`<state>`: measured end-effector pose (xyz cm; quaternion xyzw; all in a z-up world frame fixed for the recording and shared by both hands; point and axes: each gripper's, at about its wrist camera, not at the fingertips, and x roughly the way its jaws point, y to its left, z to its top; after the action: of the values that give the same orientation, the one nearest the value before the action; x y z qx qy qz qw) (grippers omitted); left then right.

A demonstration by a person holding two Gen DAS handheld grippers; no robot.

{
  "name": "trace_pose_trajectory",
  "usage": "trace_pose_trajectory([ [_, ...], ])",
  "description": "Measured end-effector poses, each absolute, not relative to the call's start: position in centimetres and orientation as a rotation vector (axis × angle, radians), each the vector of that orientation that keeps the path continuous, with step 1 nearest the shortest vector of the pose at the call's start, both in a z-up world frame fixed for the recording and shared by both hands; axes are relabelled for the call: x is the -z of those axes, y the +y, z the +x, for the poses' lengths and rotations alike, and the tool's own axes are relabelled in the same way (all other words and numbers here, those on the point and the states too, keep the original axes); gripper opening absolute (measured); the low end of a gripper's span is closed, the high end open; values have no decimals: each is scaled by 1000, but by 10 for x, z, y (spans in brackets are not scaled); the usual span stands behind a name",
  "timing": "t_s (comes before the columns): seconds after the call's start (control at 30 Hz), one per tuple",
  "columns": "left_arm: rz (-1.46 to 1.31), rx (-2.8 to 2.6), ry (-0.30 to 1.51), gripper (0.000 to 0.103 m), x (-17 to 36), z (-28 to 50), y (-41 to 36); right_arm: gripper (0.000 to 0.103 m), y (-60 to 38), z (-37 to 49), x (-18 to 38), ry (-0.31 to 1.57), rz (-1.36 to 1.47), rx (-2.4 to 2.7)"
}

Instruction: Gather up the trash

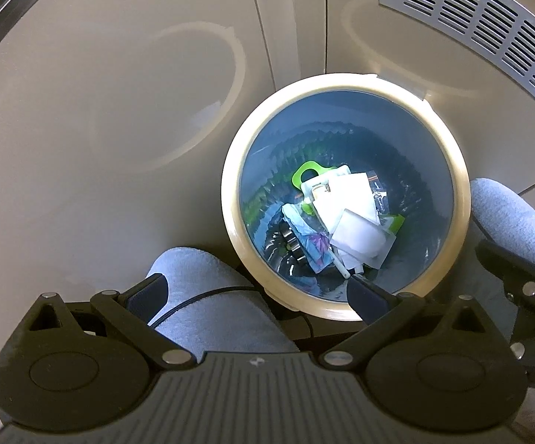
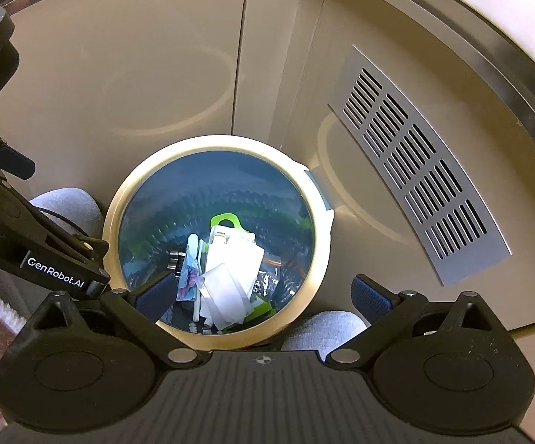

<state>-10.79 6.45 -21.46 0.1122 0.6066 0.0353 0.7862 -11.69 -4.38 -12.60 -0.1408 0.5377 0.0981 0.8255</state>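
Note:
A round bin with a cream rim (image 1: pixel 463 199) (image 2: pixel 323 251) and a blue liner stands on the floor against beige cabinet doors. At its bottom lies a heap of trash (image 1: pixel 345 222) (image 2: pixel 226 270): white papers, a green-handled package, clear wrappers, a colourful wrapper. My left gripper (image 1: pixel 258 292) is open and empty, above the bin's near rim. My right gripper (image 2: pixel 263 294) is open and empty, above the bin's near edge. The left gripper's body (image 2: pixel 45 255) shows at the left of the right wrist view.
The person's feet in grey-blue socks flank the bin (image 1: pixel 208 296) (image 1: pixel 515 218) (image 2: pixel 326 327). A grey vent grille (image 1: pixel 489 26) (image 2: pixel 415 170) sits on the cabinet to the right of the bin. A metal strip (image 2: pixel 519 70) runs under the counter edge.

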Motion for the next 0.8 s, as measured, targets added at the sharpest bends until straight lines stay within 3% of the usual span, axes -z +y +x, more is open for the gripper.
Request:
trace_pose_trajectory([
  [0.8,252,-75,1300,103,213,-109,64,101,-44,-118,126,1141,-297,-202],
])
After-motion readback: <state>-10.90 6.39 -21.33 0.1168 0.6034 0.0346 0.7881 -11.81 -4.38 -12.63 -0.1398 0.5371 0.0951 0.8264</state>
